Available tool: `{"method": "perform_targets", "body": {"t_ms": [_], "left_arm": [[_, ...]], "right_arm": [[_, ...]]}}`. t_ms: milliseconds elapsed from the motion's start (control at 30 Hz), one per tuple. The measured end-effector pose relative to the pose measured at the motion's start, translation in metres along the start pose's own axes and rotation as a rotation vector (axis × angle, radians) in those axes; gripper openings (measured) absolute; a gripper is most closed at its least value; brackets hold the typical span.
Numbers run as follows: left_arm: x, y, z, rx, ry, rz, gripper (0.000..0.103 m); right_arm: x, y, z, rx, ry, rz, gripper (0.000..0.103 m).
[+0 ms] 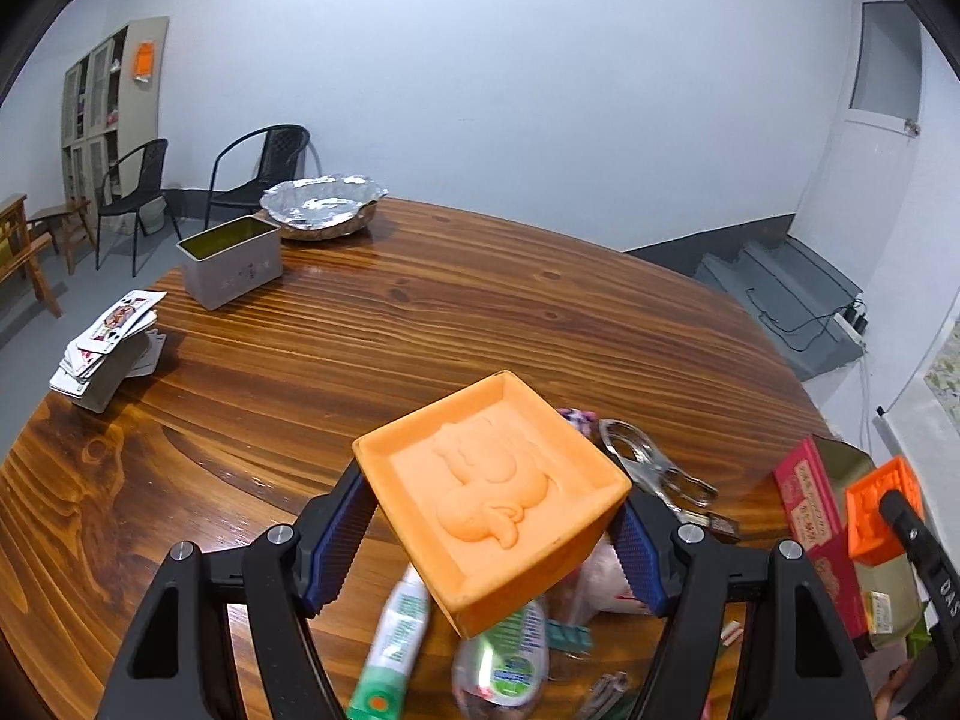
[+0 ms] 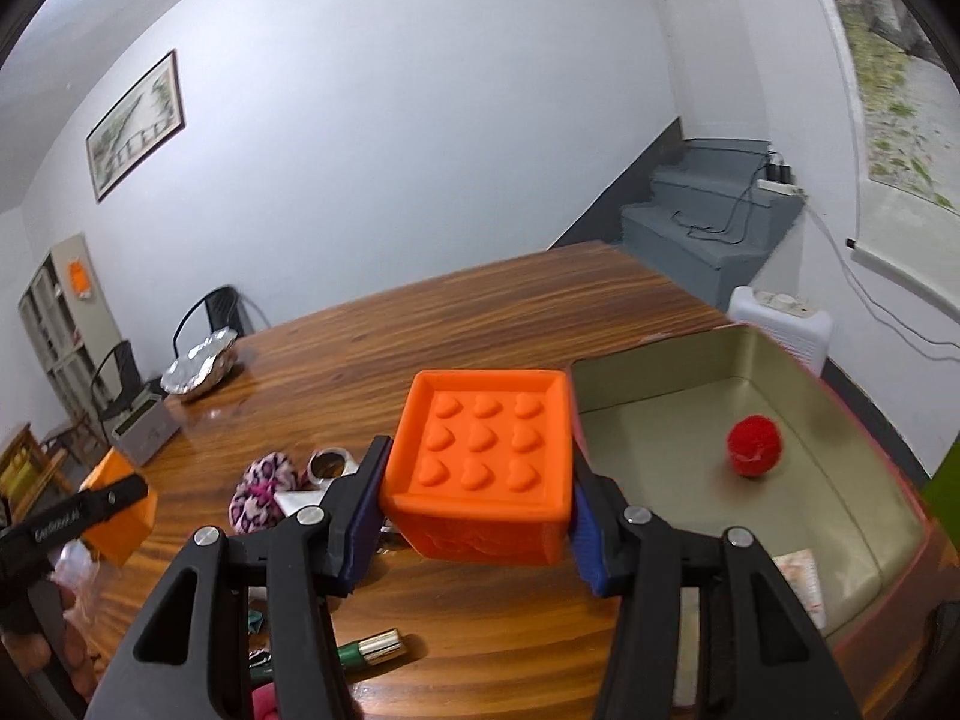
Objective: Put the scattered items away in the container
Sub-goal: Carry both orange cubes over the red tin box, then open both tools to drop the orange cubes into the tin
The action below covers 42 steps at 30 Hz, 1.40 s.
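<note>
Left gripper (image 1: 498,546): black arms angled downward, blue ribbed pads (image 1: 339,540) pressing on opposite sides of a pale orange square mould (image 1: 492,498), which sits tilted between the jaws with its open face up and one corner past the fingertips

Right gripper (image 2: 477,507): also pitched downward, jaws narrower, blue pads (image 2: 585,546) clamped on the side walls of a bright orange heart mould (image 2: 480,456), held nearly level between them, raised face toward the camera

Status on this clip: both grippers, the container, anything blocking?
Left gripper shut on duck mold. Right gripper shut on heart mold. Container open, red ball inside. Path clear.
</note>
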<state>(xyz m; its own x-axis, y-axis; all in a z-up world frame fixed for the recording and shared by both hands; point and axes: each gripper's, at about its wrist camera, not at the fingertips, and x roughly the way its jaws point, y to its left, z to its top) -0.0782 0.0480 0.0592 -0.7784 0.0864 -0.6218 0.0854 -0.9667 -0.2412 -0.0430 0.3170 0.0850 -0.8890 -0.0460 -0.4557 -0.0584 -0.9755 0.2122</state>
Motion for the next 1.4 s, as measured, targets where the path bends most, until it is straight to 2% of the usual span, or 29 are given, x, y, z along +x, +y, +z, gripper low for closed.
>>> {"method": "perform_targets", "body": {"t_ms": [100,200,433,633,800,1200,1400], "left_arm": [[-0.003,-0.012,-0.004,0.016,0.0,-0.01,0.075],[-0.005,-0.026,-0.008,0.022,0.008,-0.037,0.075],[-0.007,-0.06,-0.017,0.063,0.023,-0.071,0.075],[-0.006,-0.097,-0.022,0.113,0.042,-0.1,0.075],[-0.003,-0.133,-0.025,0.172,0.051,-0.13,0.075],[0.004,-0.23,-0.041,0.309,0.104,-0.277,0.075],[0.011,-0.272,-0.047,0.37,0.117,-0.342,0.075]], "right_arm": [[-0.013,-0.016,0.006,0.027,-0.046,-0.033,0.057],[-0.027,-0.041,0.01,0.039,-0.081,-0.101,0.058],[-0.023,-0.095,0.019,0.013,-0.034,-0.235,0.058],[-0.023,-0.13,0.021,0.086,-0.018,-0.228,0.058],[-0.027,-0.142,0.017,0.128,-0.021,-0.226,0.058],[-0.061,-0.157,0.018,0.221,-0.143,-0.303,0.058],[-0.067,-0.162,0.018,0.245,-0.151,-0.311,0.059]]}}
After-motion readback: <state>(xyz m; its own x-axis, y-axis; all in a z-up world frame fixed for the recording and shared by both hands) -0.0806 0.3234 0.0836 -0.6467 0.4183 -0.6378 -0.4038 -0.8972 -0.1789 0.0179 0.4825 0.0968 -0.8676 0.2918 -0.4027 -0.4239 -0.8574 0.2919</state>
